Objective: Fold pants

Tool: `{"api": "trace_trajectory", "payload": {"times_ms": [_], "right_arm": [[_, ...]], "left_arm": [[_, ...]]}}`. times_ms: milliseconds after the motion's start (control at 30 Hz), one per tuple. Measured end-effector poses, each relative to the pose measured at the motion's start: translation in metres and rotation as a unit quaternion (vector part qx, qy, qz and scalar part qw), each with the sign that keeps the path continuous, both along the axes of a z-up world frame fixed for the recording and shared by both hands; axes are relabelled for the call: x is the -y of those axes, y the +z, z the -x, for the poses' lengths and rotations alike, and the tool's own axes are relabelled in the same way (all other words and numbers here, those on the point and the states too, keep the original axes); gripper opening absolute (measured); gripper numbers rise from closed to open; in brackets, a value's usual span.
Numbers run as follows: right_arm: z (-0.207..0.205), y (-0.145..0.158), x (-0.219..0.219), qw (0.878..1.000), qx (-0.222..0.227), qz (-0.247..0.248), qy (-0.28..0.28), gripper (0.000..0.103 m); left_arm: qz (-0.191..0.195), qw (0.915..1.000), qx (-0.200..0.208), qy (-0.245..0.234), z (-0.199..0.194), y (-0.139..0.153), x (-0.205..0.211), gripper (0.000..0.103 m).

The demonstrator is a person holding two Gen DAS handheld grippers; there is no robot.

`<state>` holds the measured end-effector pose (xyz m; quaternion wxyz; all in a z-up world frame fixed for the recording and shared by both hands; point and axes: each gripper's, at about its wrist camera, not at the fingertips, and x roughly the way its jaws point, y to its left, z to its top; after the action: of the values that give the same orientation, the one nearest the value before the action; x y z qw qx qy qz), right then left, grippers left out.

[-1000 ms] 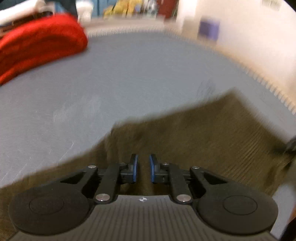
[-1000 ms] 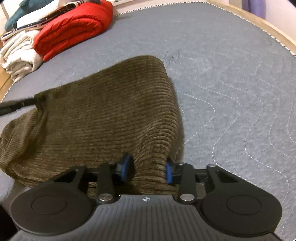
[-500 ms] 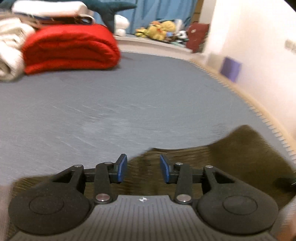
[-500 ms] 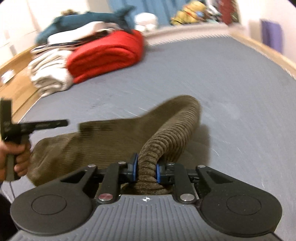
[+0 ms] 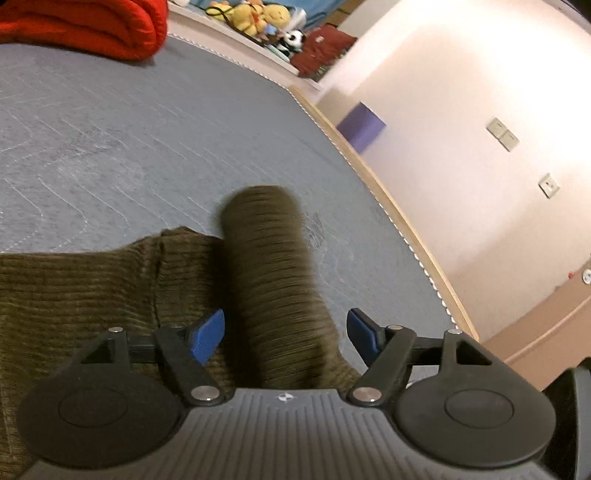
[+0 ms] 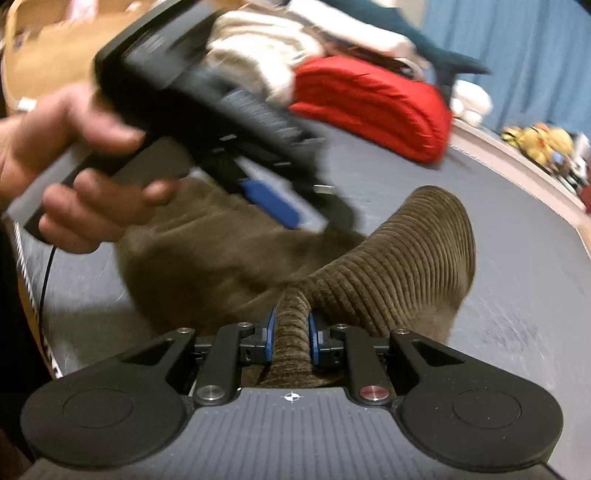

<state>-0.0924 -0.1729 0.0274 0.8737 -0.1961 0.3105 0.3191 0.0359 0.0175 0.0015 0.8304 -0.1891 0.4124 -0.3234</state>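
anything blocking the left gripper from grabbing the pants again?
Nothing visible. The left gripper, jaws just opened, has the raised fold of the olive corduroy pants right between its pads, untouched. The right gripper pinches that fabric; the red blanket lies far off.

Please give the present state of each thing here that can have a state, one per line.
Pants: partly folded, one fold lifted off the bed cover.
Right gripper: shut on the pants, jaws just closing.
Left gripper: open, jaws just opening, pads clear of the cloth.
Red blanket: folded.
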Motion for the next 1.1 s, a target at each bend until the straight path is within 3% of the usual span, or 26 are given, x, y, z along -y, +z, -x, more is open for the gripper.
{"api": "trace_trajectory", "payload": {"times_ms": [100,133,167,233,300,500,567,700,800,900,1000,1033,1100], "right_arm": [[0.002,-0.002,-0.028,0.999,-0.008,0.005,0.035,0.002],[0.004,0.0,-0.036,0.998,-0.018,-0.007,0.059,0.0],[0.007,0.002,-0.047,0.996,-0.026,-0.017,0.083,0.0],[0.013,0.003,-0.064,0.995,-0.008,-0.009,0.101,0.0],[0.01,-0.001,-0.075,0.994,-0.007,-0.001,0.109,0.0],[-0.016,0.008,-0.054,0.998,-0.011,-0.021,0.058,0.003],[-0.023,0.015,-0.035,0.999,-0.002,-0.042,0.031,0.011],[-0.024,0.02,-0.005,0.997,0.037,-0.06,-0.024,0.055],[-0.014,0.012,0.013,0.996,0.064,-0.049,-0.041,0.056],[-0.006,0.002,0.019,0.995,0.086,-0.026,-0.046,0.067],[0.003,-0.008,0.022,0.995,0.088,-0.008,-0.039,0.071],[0.005,-0.01,0.024,0.995,0.088,-0.007,-0.034,0.073],[0.007,-0.012,0.026,0.996,0.088,-0.004,-0.028,0.075]], "left_arm": [[-0.029,0.9996,0.007,0.004,0.0,-0.004,0.002,0.069],[-0.039,0.9992,0.007,0.007,-0.001,-0.006,0.001,0.052],[-0.051,0.9986,0.004,0.01,-0.002,-0.009,-0.001,0.026],[-0.071,0.9973,-0.006,0.015,-0.006,-0.017,-0.004,0.002],[-0.091,0.9952,-0.01,0.034,-0.011,-0.024,-0.013,0.002],[-0.065,0.9947,-0.017,0.078,-0.02,-0.018,-0.051,0.004],[-0.066,0.9943,-0.014,0.082,-0.02,-0.015,-0.054,0.013],[-0.081,0.9925,-0.006,0.091,-0.021,-0.009,-0.052,0.022],[-0.098,0.9911,0.008,0.09,-0.016,-0.005,-0.046,0.022],[-0.098,0.9916,0.014,0.083,-0.011,-0.001,-0.038,0.023],[-0.092,0.9932,0.016,0.07,-0.011,-0.001,-0.03,0.03],[-0.089,0.9936,0.015,0.067,-0.011,-0.002,-0.027,0.038],[-0.068,0.9958,0.008,0.061,-0.013,-0.003,-0.021,0.045]]}}
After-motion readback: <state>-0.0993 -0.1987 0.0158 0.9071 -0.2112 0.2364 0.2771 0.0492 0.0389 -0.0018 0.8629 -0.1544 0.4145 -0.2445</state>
